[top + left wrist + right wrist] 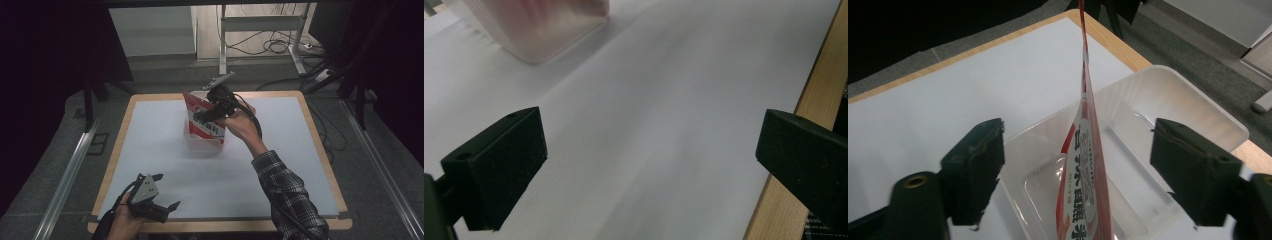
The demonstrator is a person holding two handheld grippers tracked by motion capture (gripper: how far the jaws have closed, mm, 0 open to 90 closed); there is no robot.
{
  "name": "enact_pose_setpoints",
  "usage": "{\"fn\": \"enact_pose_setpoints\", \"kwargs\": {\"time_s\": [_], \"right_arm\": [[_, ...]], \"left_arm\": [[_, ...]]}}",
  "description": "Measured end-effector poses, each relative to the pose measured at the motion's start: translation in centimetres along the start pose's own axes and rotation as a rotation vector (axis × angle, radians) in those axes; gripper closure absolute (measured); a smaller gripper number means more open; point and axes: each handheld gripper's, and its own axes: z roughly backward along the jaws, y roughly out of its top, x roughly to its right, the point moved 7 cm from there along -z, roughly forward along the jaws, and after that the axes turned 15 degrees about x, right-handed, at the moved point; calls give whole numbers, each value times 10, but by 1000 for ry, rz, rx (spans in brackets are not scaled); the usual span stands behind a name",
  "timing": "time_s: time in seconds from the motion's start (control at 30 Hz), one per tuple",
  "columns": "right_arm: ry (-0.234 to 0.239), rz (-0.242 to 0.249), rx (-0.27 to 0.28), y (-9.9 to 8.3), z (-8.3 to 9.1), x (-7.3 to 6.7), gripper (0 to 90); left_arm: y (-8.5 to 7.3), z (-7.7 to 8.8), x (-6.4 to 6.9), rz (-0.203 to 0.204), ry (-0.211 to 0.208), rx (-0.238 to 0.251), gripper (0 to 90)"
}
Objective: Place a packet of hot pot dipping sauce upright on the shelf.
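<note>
Idle at the near edge, left gripper [159, 196] gapes empty; right gripper [1075, 165], jaws apart, releases red pouch [1083, 170] upright into clear tub [1193, 115]

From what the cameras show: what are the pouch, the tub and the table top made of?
Pouch: looks like thin glossy plastic film, red and white print, standing edge-on and flat. Tub: clear, slightly frosted plastic; the white surface shows through its walls. Table top: matte white sheet, maybe laminate or paper, over a pale wood-look edge.
</note>
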Motion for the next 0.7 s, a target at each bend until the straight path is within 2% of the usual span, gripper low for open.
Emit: {"fn": "enact_pose_setpoints", "kwargs": {"time_s": [0.1, 0.2, 0.7], "right_arm": [[1, -2, 19, 0, 5, 0, 122], [2, -1, 23, 0, 7, -1, 101], [15, 7, 51, -4, 25, -6, 39]], "left_arm": [[0, 0, 0, -2, -3, -3, 0], [0, 0, 0, -3, -2, -5, 0], [0, 0, 0, -3, -3, -3, 0]]}}
